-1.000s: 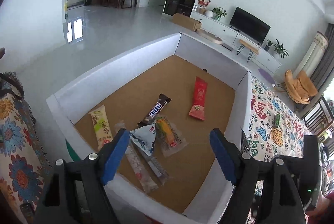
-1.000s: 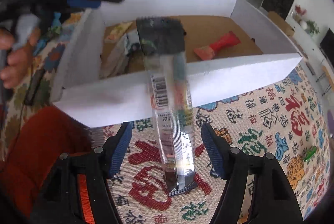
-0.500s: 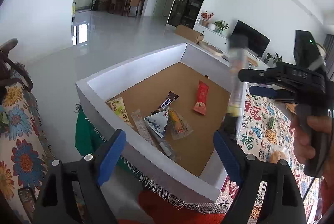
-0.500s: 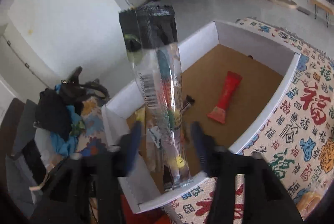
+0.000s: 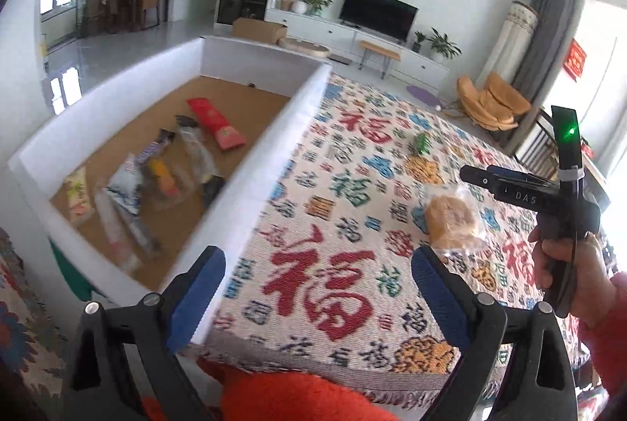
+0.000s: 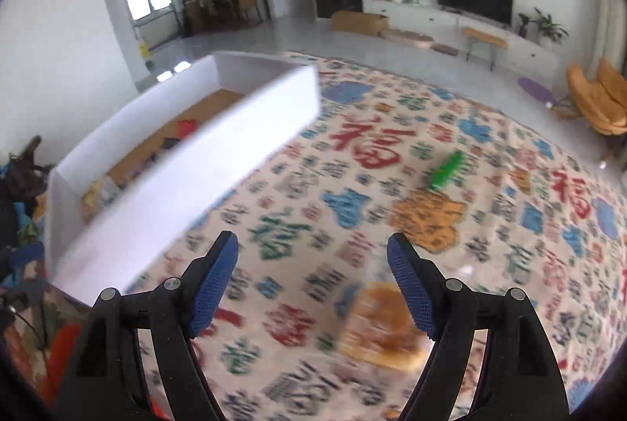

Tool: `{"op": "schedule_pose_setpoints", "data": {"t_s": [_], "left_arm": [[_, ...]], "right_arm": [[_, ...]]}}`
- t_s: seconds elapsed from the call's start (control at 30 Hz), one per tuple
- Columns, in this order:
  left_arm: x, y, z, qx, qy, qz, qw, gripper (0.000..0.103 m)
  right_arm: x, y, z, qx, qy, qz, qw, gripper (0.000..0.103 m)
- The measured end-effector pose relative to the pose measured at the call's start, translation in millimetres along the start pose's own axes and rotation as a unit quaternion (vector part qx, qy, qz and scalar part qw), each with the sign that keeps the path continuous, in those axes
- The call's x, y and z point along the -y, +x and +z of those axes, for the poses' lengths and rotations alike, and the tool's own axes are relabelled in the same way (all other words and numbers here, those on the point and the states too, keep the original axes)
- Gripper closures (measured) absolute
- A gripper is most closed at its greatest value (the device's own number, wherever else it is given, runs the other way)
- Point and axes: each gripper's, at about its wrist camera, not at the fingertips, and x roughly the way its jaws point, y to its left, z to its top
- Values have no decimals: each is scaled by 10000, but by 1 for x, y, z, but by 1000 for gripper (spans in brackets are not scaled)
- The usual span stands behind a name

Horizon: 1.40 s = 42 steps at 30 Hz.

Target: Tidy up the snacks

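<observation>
A: Golden-brown, that wrapped bun (image 5: 452, 221) in its clear bag, lying out on the patterned cloth (image 5: 333, 209), well apart from the white box (image 5: 250, 186). Why is it out there alone?

B: I'd judge it is one of the snacks not yet sorted. The box holds the rest on its brown floor: a red packet (image 5: 215, 123), a dark chocolate bar (image 5: 156, 146), a clear sleeve (image 5: 196, 154) and others, laid side by side near the front wall, so each can be seen.

A: And the small green packet (image 5: 421, 143)?

B: Farther out on the cloth, beyond the bun, also loose.

A: Who goes for the bun?

B: Likely the right gripper (image 6: 313, 283). Its blue pads stand wide, nothing between them, and from its own camera the bun sits just under the right-hand finger, though blurred.

A: The left gripper (image 5: 317, 287)?

B: Its jaws are opening, empty too, aimed at bare cloth beside the box wall; the bun lies just beyond its right-hand pad. A hand (image 5: 556, 260) in a red sleeve holds the other tool at the right
</observation>
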Motion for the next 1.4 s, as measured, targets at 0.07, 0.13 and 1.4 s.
{"op": "schedule_pose_setpoints", "data": {"t_s": [0.07, 0.13, 1.4], "left_arm": [[24, 29, -6, -329, 135, -42, 9994, 5], [44, 59, -11, -631, 207, -123, 9977, 5], [78, 165, -30, -812, 607, 1071, 9891, 0]], "right_arm": [[40, -5, -34, -86, 99, -538, 9985, 22], [76, -5, -67, -312, 239, -965, 9946, 22], [151, -9, -150, -410, 1141, -1415, 9825, 16]]}}
